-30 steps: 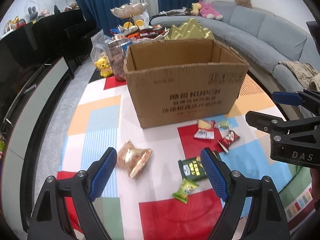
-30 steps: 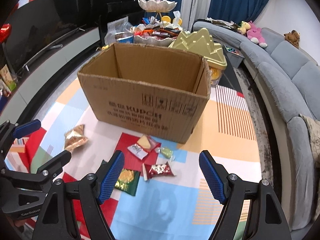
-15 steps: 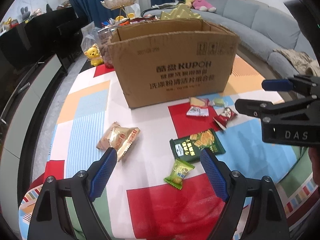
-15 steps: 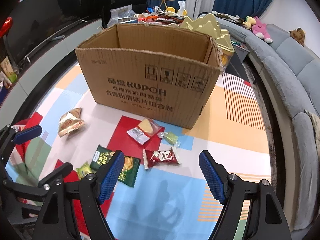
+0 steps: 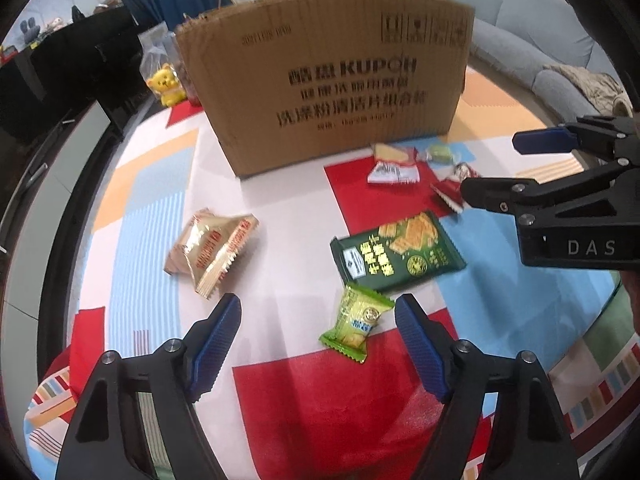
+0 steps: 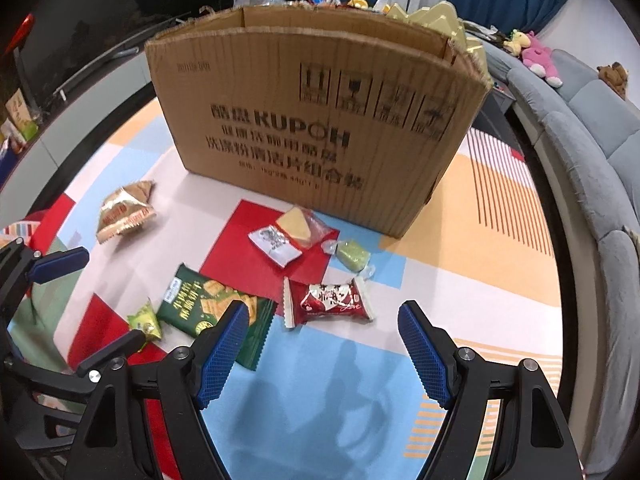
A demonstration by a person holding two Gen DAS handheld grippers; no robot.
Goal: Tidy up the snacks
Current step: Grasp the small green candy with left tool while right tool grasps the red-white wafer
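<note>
Left wrist: right tongs (image 5: pixel 490 168) hide red packet (image 5: pixel 450 188).

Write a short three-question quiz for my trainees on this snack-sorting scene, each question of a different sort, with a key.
1. True or false: the left gripper is shut on the small green packet.
2. Which snack lies nearest ahead of the right gripper? A) red packet B) gold packet C) yellow wedge
3. Fill in: the snacks lie on the cloth in front of the ____ box.

Key: 1 false, both grippers are open and hold nothing; 2 A; 3 cardboard.
</note>
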